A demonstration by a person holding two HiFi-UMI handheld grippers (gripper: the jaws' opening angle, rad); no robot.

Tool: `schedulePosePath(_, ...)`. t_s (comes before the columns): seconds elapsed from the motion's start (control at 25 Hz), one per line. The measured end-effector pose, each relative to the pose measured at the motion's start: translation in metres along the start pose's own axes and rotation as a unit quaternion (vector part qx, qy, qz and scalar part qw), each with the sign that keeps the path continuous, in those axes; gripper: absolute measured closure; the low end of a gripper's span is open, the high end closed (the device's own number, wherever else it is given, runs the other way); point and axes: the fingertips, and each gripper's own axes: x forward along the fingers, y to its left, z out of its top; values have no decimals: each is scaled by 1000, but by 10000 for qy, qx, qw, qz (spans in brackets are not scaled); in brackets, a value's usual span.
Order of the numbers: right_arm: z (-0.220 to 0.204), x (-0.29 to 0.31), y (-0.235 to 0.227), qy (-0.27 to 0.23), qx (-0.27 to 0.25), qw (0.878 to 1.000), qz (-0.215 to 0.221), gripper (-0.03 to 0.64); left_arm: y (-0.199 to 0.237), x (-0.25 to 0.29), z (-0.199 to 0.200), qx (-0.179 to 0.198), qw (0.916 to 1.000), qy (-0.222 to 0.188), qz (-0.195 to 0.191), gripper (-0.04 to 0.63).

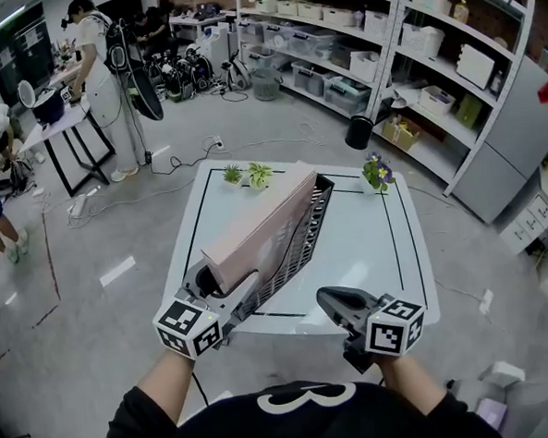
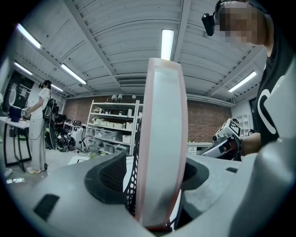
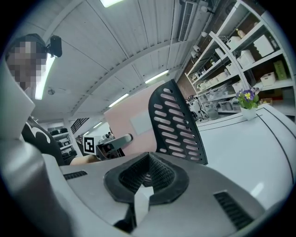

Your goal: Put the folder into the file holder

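Fingers on my left gripper sit apart around the pink folder in the mesh file holder. Right gripper at 5 o'clock: pinched shut.

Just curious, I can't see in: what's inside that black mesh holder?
A pink folder sits inside the holder, partly sticking out. It covers the holder's floor, so anything else in there is hidden.

A workshop-like lab: bin-stacked shelving, brick wall, cabled gear.
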Motion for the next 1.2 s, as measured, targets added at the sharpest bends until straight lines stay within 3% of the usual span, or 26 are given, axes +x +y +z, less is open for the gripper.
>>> schedulePosePath(0.32, 8, -7, 38, -288, -172, 9991, 243, 614, 1, -38, -15, -280, 9991, 172, 284, 298)
schedulePosePath(0.48, -1, -20, 57, -396, -165, 9986, 305, 612, -6, -69, -31, -624, 9939, 604, 675, 299)
schedulePosePath(0.6, -11, -32, 72, -403, -128, 9985, 338, 614, -26, -91, -31, -995, 9902, 637, 741, 315)
schedulePosePath(0.68, -15, -41, 82, -441, -135, 9983, 361, 614, -46, -102, -27, -1165, 9893, 591, 653, 349)
schedulePosePath(0.92, -19, -59, 110, -593, -194, 9968, 498, 614, -116, -122, -7, -1317, 9900, 482, 126, 577)
schedulePosePath(1.2, -19, -75, 137, -735, -342, 9943, 686, 614, -155, -140, 10, -1203, 9918, 428, -72, 589)
